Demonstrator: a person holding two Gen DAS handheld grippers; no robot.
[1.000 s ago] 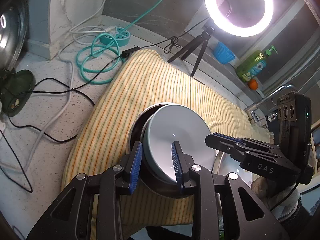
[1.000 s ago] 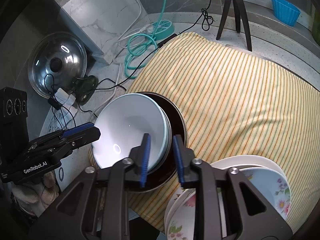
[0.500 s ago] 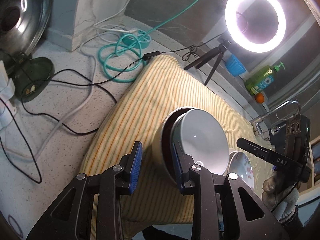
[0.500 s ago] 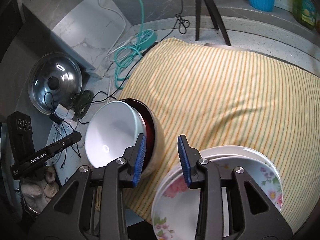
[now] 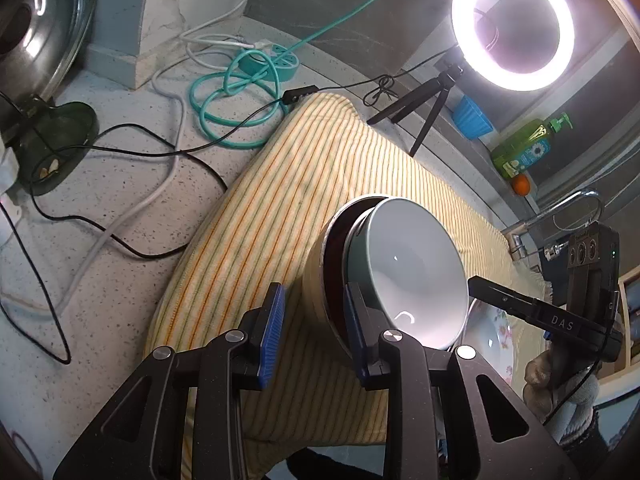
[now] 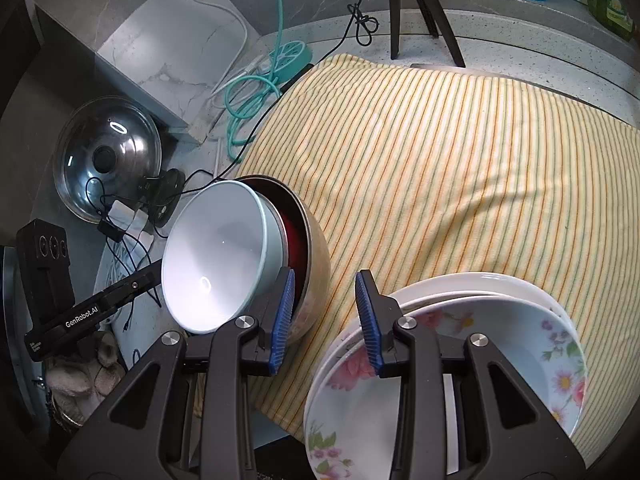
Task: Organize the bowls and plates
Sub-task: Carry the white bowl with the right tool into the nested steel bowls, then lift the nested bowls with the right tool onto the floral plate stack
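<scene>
A pale blue bowl (image 5: 416,272) lies nested and tilted inside a dark bowl with a red lining (image 6: 298,236), on the yellow striped cloth (image 6: 460,152). My left gripper (image 5: 314,292) is open over bare cloth, with the bowls just beyond its right pad. My right gripper (image 6: 325,280) is also open, the bowls left of its left pad and a stack of floral plates (image 6: 460,360) under its right finger. Each gripper's fingers (image 5: 520,304) show side-on past the bowls in the other's view.
Left of the cloth on the speckled counter lie cables, a teal hose coil (image 5: 232,96), a glass pot lid (image 6: 108,156) and a dark green dish (image 5: 56,144). A ring light on a tripod (image 5: 512,24), a blue cup (image 5: 472,116), a soap bottle (image 5: 524,152) and a tap (image 5: 560,212) stand behind.
Both grippers let go of the bowls' rim and drew back, the left one to the left, the right one to the right. The nested bowls stayed on the cloth.
</scene>
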